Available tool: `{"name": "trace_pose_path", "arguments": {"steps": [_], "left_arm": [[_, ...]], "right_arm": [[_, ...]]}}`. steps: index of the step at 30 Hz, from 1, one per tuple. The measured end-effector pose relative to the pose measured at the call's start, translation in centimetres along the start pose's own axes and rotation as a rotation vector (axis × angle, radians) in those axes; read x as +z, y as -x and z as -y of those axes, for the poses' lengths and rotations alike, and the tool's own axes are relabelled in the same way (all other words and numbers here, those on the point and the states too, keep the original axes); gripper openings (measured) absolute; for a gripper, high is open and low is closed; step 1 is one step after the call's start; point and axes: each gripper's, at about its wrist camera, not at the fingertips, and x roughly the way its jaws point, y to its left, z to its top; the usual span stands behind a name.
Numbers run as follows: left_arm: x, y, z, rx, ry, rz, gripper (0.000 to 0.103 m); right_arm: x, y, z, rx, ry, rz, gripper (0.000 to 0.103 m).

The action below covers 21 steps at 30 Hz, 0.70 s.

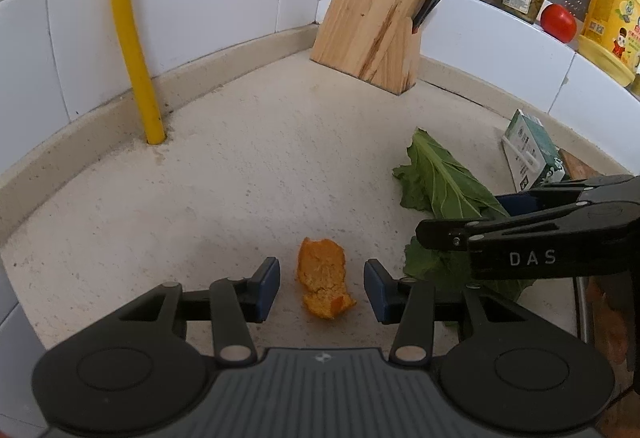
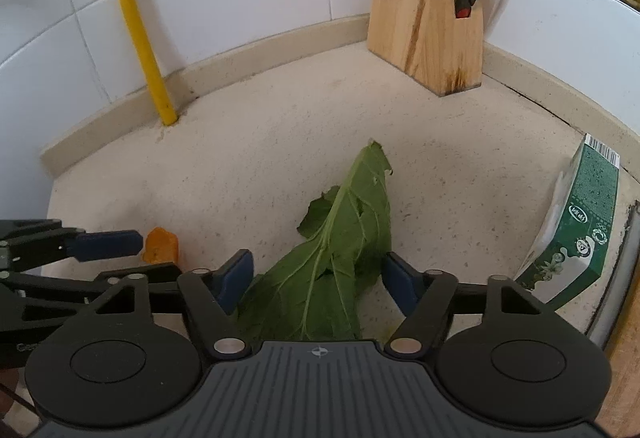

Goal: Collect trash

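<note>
Nothing collected yet: left gripper (image 1: 322, 288) jaws open astride orange peel (image 1: 325, 278), right gripper (image 2: 318, 278) jaws open around green leaf (image 2: 340, 238), carton (image 2: 576, 226) untouched on bench (image 2: 260, 142).

A: Left wrist view: where does it look from?
B: From just behind the left tongs (image 1: 320, 288), angled down at the desk (image 1: 224, 190), close above an orange peel (image 1: 323, 278); it faces the tiled corner.

A: And the right wrist view?
B: From just behind the right tongs (image 2: 316, 280), likewise angled down, close over a green leaf (image 2: 344, 222).

A: Shared ground?
B: The yellow pipe (image 1: 132, 38), knife block (image 1: 372, 18), leaf, peel, green carton (image 2: 576, 222), and each view catches the other tongs at its edge.
</note>
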Motion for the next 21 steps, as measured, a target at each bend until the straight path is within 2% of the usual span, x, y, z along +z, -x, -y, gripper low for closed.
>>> {"name": "trace_pose_path", "arguments": {"steps": [1, 2, 3, 4, 7, 8, 12, 21], "left_arm": [[0.0, -0.1, 0.1, 0.003, 0.004, -0.006, 0.037], [-0.1, -0.1, 0.2, 0.014, 0.002, 0.000, 0.026], [-0.1, -0.1, 0.3, 0.022, -0.002, -0.002, 0.022], [-0.1, -0.1, 0.3, 0.020, -0.002, -0.006, 0.017], [-0.1, 0.1, 0.2, 0.010, 0.020, -0.006, 0.010], [-0.1, 0.2, 0.2, 0.007, 0.022, -0.004, 0.007], [-0.3, 1.0, 0.3, -0.005, 0.022, 0.006, 0.002], [-0.7, 4.0, -0.4, -0.009, 0.027, 0.046, 0.000]], "right_arm": [[-0.1, -0.1, 0.0, 0.002, 0.000, -0.006, 0.068], [-0.1, -0.1, 0.0, 0.003, -0.003, -0.011, 0.066], [-0.1, -0.2, 0.0, 0.001, -0.003, -0.016, 0.061], [-0.2, -0.2, 0.0, -0.003, -0.006, -0.020, 0.049], [-0.4, 0.0, 0.0, -0.012, -0.022, -0.030, 0.026], [-0.5, 0.1, 0.0, -0.008, -0.031, -0.033, 0.021], [-0.9, 1.1, 0.0, -0.001, -0.057, -0.023, 0.015], [-1.3, 4.6, -0.7, 0.025, -0.073, 0.041, 0.012]]}}
